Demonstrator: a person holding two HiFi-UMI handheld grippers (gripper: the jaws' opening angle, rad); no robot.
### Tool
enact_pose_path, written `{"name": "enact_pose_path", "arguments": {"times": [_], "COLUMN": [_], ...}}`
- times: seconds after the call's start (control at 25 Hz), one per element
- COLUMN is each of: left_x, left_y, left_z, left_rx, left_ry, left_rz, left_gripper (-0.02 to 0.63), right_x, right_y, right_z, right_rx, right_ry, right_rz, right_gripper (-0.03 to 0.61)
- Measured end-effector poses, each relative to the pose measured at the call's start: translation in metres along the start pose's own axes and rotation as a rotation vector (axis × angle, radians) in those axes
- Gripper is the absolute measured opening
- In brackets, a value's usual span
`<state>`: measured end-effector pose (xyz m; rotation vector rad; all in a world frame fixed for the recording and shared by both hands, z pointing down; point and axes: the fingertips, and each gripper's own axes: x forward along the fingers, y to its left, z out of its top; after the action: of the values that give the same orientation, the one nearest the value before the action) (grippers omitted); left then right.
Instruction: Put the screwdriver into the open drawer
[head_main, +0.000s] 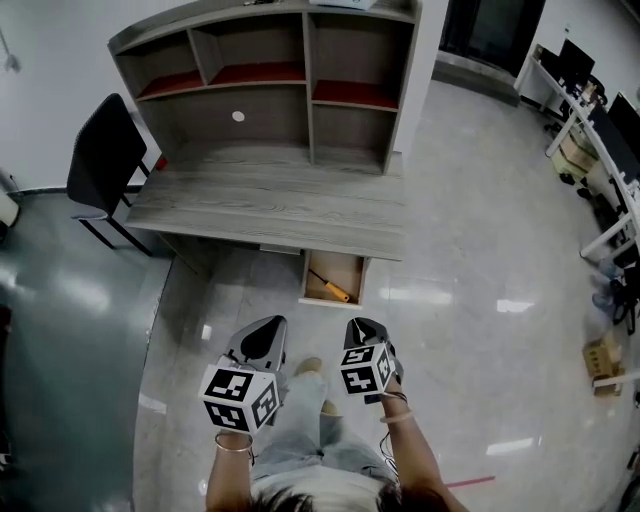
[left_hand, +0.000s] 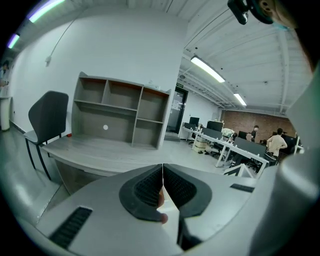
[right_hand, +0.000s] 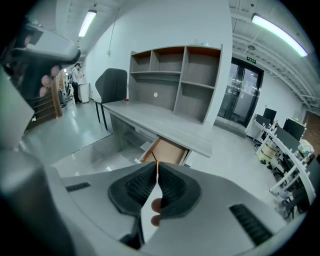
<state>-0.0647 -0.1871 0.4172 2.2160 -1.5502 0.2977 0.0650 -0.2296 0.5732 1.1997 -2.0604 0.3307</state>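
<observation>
The screwdriver (head_main: 330, 286), yellow-handled with a dark shaft, lies inside the open wooden drawer (head_main: 349, 268) under the desk's front edge. Both grippers hang over the floor in front of the drawer, held by the person's hands. My left gripper (head_main: 270, 326) is shut with nothing in it; in its own view the jaws (left_hand: 163, 169) meet and point at the desk. My right gripper (head_main: 364, 326) is also shut and empty, and its jaws (right_hand: 157, 167) point toward the drawer (right_hand: 168, 150).
A grey desk (head_main: 270, 205) carries a shelf hutch (head_main: 270, 75) with bare compartments. A dark chair (head_main: 103, 160) stands at the desk's left end. Office desks with monitors (head_main: 600, 130) line the right side, and a cardboard box (head_main: 604, 357) sits on the glossy floor.
</observation>
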Motion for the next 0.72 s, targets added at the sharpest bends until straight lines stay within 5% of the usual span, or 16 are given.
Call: {"name": "enact_pose_path", "arguments": {"times": [0.72], "left_x": [-0.040], "left_y": [-0.053], "left_z": [0.020], "left_rx": [0.103], "left_ry": [-0.060], "left_rz": [-0.032], "left_gripper": [0.018], "right_x": [-0.087], "right_y": [-0.005], "right_z": [0.018], "right_rx": [0.092], "right_ry": [-0.161], "right_rz": [-0.026], "right_gripper": [0.031]}}
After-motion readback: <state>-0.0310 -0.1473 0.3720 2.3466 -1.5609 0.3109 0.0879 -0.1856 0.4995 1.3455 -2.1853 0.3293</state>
